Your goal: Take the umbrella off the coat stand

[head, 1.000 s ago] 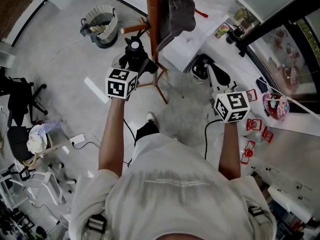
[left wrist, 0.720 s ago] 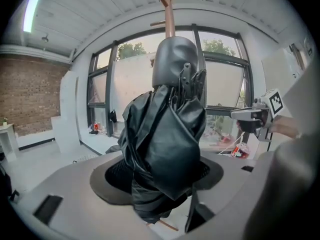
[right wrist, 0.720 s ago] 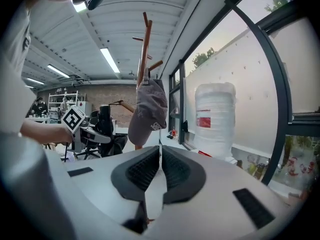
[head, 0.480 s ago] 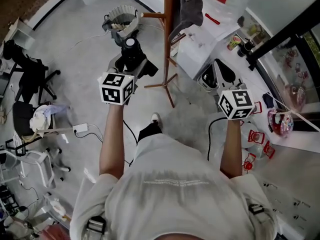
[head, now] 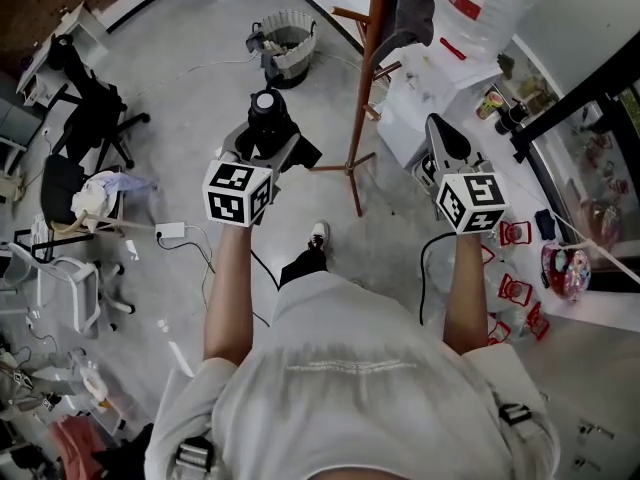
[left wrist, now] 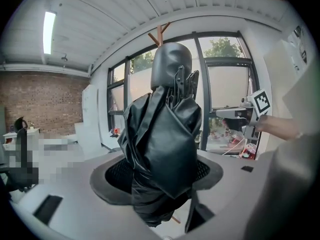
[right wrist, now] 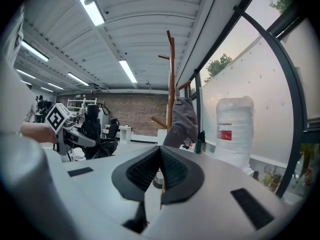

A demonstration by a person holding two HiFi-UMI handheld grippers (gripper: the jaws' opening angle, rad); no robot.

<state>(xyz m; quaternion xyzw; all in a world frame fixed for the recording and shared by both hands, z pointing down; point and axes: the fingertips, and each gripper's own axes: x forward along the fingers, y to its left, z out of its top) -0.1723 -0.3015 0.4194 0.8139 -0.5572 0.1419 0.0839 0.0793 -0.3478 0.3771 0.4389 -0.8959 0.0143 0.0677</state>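
Observation:
A folded black umbrella (left wrist: 165,144) stands upright between my left gripper's (left wrist: 161,170) pads, which are shut on its bundled fabric; its rounded handle (left wrist: 171,66) points up. In the head view the left gripper (head: 264,140) holds the umbrella (head: 268,116) out to the left of the wooden coat stand (head: 370,88), apart from it. A grey garment (head: 410,8) still hangs on the stand. My right gripper (head: 441,144) is right of the stand; its jaws (right wrist: 160,170) are shut with nothing between them. From the right gripper view, the coat stand (right wrist: 171,84) and garment (right wrist: 183,125) lie ahead.
A bin (head: 290,38) stands on the floor beyond the stand. Office chairs (head: 90,118) and a power strip (head: 170,231) with cables are at the left. A white table (head: 430,88) with a large water bottle (right wrist: 234,129) is at the right, red items (head: 515,268) below it.
The left gripper has carried the umbrella up and away from the coat stand, widening the gap to the pole. The right gripper has risen a little, still shut.

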